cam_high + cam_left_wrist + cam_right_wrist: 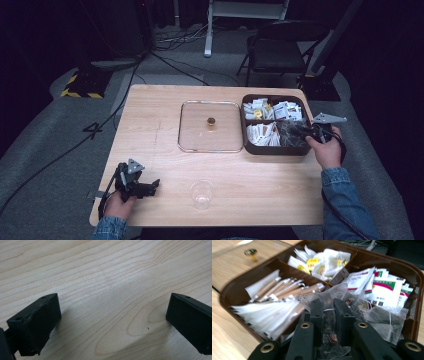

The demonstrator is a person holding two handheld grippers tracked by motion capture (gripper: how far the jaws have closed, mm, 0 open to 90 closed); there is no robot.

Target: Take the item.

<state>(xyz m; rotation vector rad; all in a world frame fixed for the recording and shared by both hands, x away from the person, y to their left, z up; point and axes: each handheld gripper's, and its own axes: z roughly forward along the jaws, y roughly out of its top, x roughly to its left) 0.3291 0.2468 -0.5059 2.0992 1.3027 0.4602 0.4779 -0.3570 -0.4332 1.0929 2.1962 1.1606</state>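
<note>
Right tool (329, 312) pinches clear tea sachet (329, 322), its length upright.

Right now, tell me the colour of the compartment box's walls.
Dark brown box; the right gripper view shows it best.

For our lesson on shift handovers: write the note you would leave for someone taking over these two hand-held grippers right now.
Right gripper: shut on a clear tea bag packet, inside the near-right compartment of the brown box.
Left gripper: open, holding nothing, low over the bare table at its near-left corner.
Glass lid: off, lying flat beside the box on its left.
Clear cup: upright near the front edge; looks empty.
Done: lid removed, packet gripped.
Left: lift the packet out; it probably goes to the cup.
</note>
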